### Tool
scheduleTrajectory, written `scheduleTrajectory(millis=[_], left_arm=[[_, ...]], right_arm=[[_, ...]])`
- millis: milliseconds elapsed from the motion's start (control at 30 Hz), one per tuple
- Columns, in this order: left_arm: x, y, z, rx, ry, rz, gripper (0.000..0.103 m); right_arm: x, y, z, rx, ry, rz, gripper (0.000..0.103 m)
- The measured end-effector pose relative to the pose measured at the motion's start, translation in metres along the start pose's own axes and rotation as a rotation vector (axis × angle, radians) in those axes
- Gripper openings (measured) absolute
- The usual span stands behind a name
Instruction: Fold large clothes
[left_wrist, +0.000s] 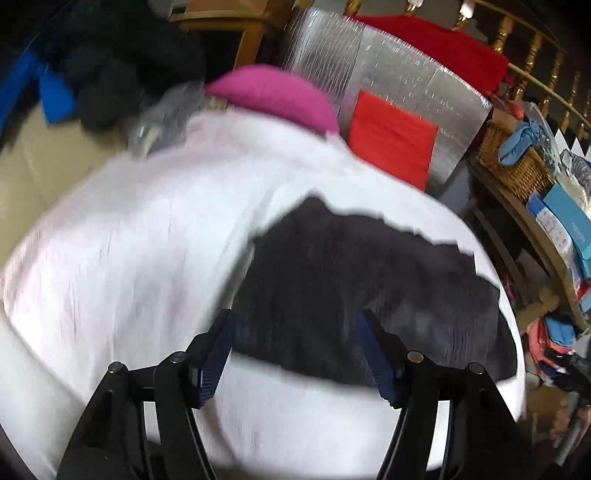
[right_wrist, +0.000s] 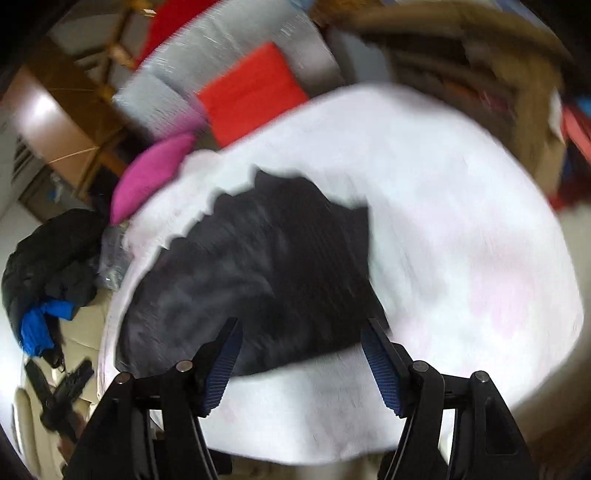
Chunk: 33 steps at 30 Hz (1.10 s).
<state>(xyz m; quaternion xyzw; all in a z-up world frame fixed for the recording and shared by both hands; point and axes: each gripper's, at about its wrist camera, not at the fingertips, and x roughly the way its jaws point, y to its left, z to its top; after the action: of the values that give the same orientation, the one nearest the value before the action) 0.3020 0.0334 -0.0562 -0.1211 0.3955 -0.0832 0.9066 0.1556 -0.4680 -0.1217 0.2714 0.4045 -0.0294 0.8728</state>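
Observation:
A dark grey garment (left_wrist: 362, 288) lies crumpled on a white sheet (left_wrist: 129, 258). In the right wrist view the same garment (right_wrist: 258, 277) lies on the sheet (right_wrist: 461, 240). My left gripper (left_wrist: 295, 325) is open and empty, above the garment's near edge. My right gripper (right_wrist: 301, 332) is open and empty, also over the garment's near edge. Both views are motion-blurred.
A pink cushion (left_wrist: 277, 96), a red cushion (left_wrist: 391, 147) and a silver padded panel (left_wrist: 406, 85) stand behind the sheet. A black and blue jacket (right_wrist: 48, 273) lies at the left. A cluttered wooden shelf with a basket (left_wrist: 513, 162) stands at the right.

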Motion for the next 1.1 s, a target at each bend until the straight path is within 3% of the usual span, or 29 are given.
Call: scheduleTrajectory(millis=[67, 133, 267, 367, 433, 500, 667, 733, 867, 900, 933, 967, 1100], left_arm=[[0.023, -0.017, 0.028, 0.023, -0.021, -0.001, 0.072], [0.056, -0.034, 0.056, 0.021, 0.018, 0.019, 0.072], [0.119, -0.056, 0.087, -0.026, 0.140, -0.048, 0.071], [0.151, -0.074, 0.093, -0.034, 0.179, -0.108, 0.060], [0.178, -0.095, 0.095, 0.042, 0.213, -0.112, 0.044], [0.203, -0.111, 0.094, 0.102, 0.248, -0.096, 0.041], [0.247, -0.121, 0.096, 0.145, 0.358, -0.080, 0.044], [0.260, -0.121, 0.095, 0.148, 0.396, -0.064, 0.060], [0.277, -0.122, 0.084, 0.151, 0.418, -0.059, 0.064], [0.273, -0.125, 0.083, 0.180, 0.389, -0.057, 0.062], [0.269, -0.129, 0.081, 0.206, 0.366, -0.068, 0.048], [0.266, -0.133, 0.079, 0.233, 0.353, -0.089, 0.041], [0.258, -0.137, 0.071, 0.274, 0.306, -0.096, 0.021]], right_arm=[[0.003, 0.015, 0.021, -0.021, -0.028, 0.050, 0.070], [0.021, 0.033, 0.042, -0.047, -0.030, 0.091, 0.070], [0.078, 0.062, 0.076, -0.097, -0.006, 0.117, 0.070], [0.125, 0.072, 0.099, -0.129, 0.003, 0.077, 0.070], [0.153, 0.076, 0.111, -0.149, 0.032, 0.046, 0.070], [0.168, 0.073, 0.116, -0.177, 0.045, 0.030, 0.070], [0.208, 0.079, 0.129, -0.236, 0.121, 0.002, 0.070], [0.218, 0.083, 0.128, -0.269, 0.154, -0.006, 0.070], [0.239, 0.089, 0.120, -0.327, 0.227, -0.044, 0.070], [0.238, 0.090, 0.118, -0.346, 0.234, -0.045, 0.070], [0.235, 0.091, 0.119, -0.355, 0.232, -0.036, 0.070], [0.229, 0.091, 0.119, -0.358, 0.226, -0.014, 0.070], [0.217, 0.088, 0.117, -0.354, 0.184, 0.030, 0.079]])
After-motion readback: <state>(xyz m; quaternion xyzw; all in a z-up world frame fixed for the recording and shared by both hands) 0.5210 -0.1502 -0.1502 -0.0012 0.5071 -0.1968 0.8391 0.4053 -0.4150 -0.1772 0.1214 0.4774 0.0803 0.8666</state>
